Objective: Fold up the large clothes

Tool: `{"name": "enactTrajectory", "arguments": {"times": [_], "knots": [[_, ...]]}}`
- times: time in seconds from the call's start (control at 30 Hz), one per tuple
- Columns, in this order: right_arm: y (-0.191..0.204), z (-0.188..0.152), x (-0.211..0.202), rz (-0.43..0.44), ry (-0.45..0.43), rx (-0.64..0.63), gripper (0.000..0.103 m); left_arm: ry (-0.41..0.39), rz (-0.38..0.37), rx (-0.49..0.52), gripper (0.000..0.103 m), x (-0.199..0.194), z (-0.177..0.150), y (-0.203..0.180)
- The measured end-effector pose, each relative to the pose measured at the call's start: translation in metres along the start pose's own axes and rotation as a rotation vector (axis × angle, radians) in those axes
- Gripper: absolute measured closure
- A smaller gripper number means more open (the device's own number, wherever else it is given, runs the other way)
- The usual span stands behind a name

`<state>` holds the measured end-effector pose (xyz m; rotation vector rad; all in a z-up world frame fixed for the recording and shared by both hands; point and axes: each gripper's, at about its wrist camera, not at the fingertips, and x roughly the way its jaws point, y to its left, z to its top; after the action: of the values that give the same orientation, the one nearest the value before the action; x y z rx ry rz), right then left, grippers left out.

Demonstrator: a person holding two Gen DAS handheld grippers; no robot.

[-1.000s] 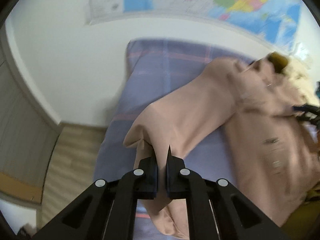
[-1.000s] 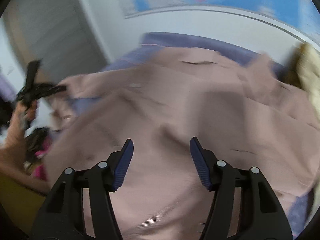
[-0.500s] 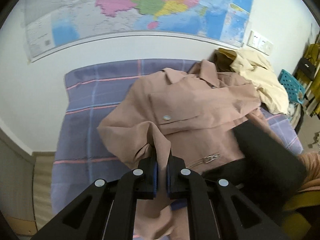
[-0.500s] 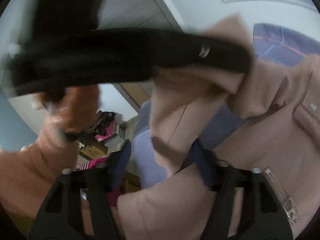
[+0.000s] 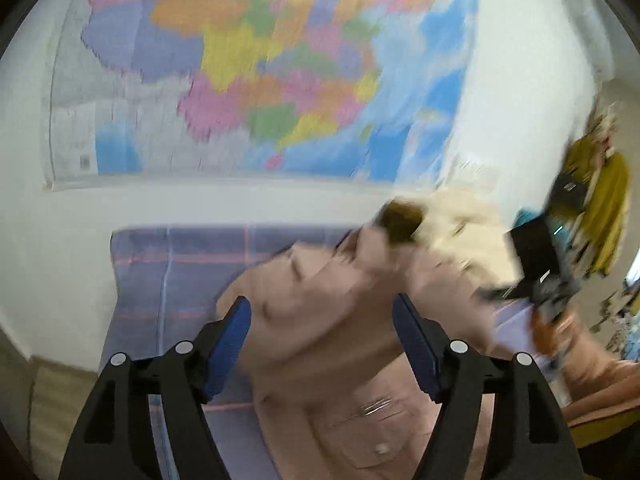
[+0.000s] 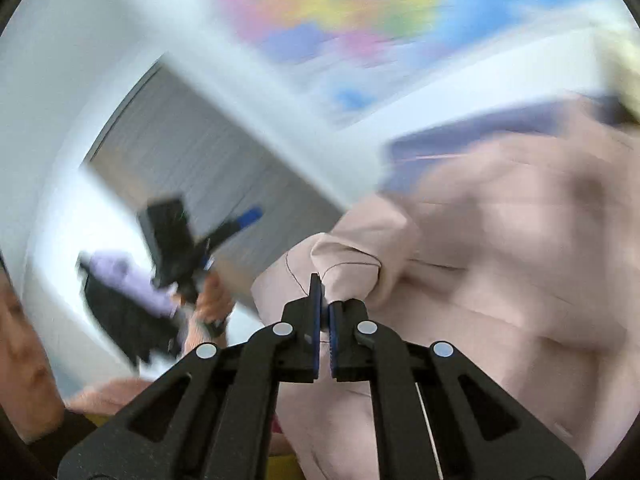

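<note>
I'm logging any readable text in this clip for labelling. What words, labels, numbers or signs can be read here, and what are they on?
No text can be read in either view.
Wall map: printed with coloured regions, but motion blur leaves any lettering illegible; in the right wrist view it is only a colour smear.
Small dark square in the map's lower left corner: possibly a code, too blurred to read.
Pink jacket: no label visible.

Bright, even daylight, heavy motion blur across both fisheye views, edges bowed and dark-vignetted, shadows soft.

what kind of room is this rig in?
Most likely a bedroom at home: a bed with a purple plaid sheet, a big wall map above it, and clothes heaped around the pink jacket.
</note>
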<state>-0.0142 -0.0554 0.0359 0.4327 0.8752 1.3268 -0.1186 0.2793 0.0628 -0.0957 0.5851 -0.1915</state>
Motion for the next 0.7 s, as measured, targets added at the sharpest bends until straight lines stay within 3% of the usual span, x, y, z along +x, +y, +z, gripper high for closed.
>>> {"name": "enactTrajectory", "arguments": {"times": [0.1, 0.13, 0.2, 0.27, 0.37, 0.47, 0.53, 0.6, 0.7], "knots": [[-0.051, -0.012, -0.026, -0.216, 0.004, 0.138, 0.083, 0.141, 0.096, 0.031, 0.034, 0.056, -0.016, 0.003], [-0.070, -0.018, -0.030, -0.300, 0.020, 0.196, 0.065, 0.201, 0.111, 0.027, 0.036, 0.079, -0.024, 0.008], [-0.087, -0.029, -0.033, -0.413, 0.034, 0.239, 0.059, 0.270, 0.145, 0.033, 0.037, 0.105, -0.036, 0.014], [-0.081, -0.039, -0.036, -0.458, 0.020, 0.209, 0.036, 0.317, 0.172, 0.045, 0.037, 0.129, -0.045, 0.017], [-0.052, -0.044, -0.038, -0.563, -0.017, 0.058, 0.020, 0.345, 0.206, 0.063, 0.038, 0.152, -0.047, 0.019], [-0.025, -0.049, -0.032, -0.625, -0.025, -0.119, 0.016, 0.347, 0.215, 0.057, 0.047, 0.168, -0.039, 0.023], [-0.015, -0.053, -0.017, -0.662, 0.014, -0.231, 0.015, 0.340, 0.223, 0.050, 0.059, 0.175, -0.033, 0.024], [-0.009, -0.058, 0.002, -0.727, 0.050, -0.325, 0.015, 0.338, 0.241, 0.042, 0.063, 0.183, -0.026, 0.025], [-0.007, -0.061, 0.036, -0.838, 0.101, -0.460, 0.027, 0.336, 0.278, 0.035, 0.065, 0.195, -0.018, 0.025]]}}
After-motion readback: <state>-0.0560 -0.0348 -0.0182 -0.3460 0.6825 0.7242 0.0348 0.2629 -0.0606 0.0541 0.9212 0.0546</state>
